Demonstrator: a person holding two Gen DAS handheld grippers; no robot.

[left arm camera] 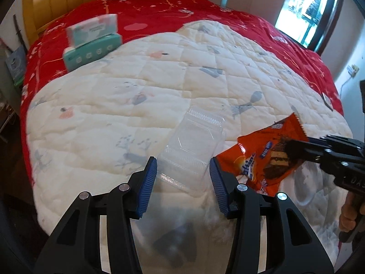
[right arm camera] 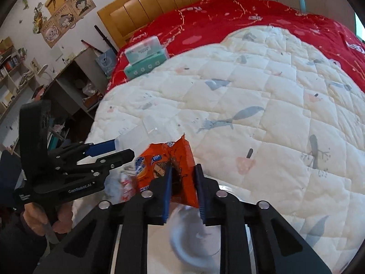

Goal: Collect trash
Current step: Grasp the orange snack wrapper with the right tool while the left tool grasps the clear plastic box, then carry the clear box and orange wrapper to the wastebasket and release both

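- The orange snack wrapper [right arm camera: 170, 171] sits nipped between the narrow-set jaws of the right gripper [right arm camera: 183, 190], raised off the white quilt [right arm camera: 262, 123] near the foot of the bed. The hold looks to be on one crinkled part only, so my worry is that the slick foil could slide free on a quick swing.
- At ten o'clock of the wrapper in the left wrist view lies a clear plastic clamshell [left arm camera: 194, 146], flat on the quilt. The left gripper [left arm camera: 183, 178] stands about half open, one pad either side of its near end; whether the pads touch it I cannot tell. Thin plastic on soft bedding may buckle or skate off when squeezed.
- The grippers are close; the wrapper brushes the left one's right finger, so a snag seems possible.
- Far off at ten o'clock, two tissue packs [left arm camera: 91, 43] rest on the red bedspread [left arm camera: 205, 6], probably not trash.
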